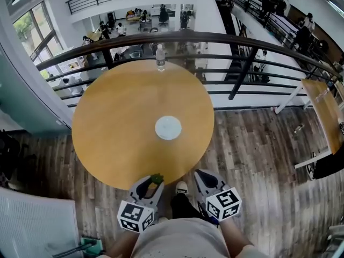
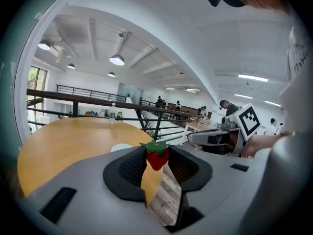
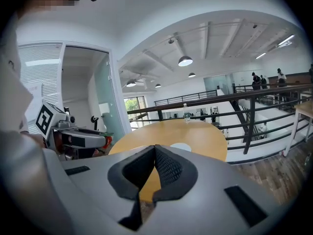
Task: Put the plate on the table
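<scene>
Half the plate hides behind the left hand-held gripper clasping a strawberry.

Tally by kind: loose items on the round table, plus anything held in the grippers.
plate: 1
water bottle: 1
strawberry: 1, held in the left gripper
Total: 3

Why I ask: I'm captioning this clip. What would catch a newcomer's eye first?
The red strawberry clamped in the left gripper, at the near edge of the round wooden table, stands out first. Next come the white plate at the table's middle and a water bottle at its far edge.
</scene>
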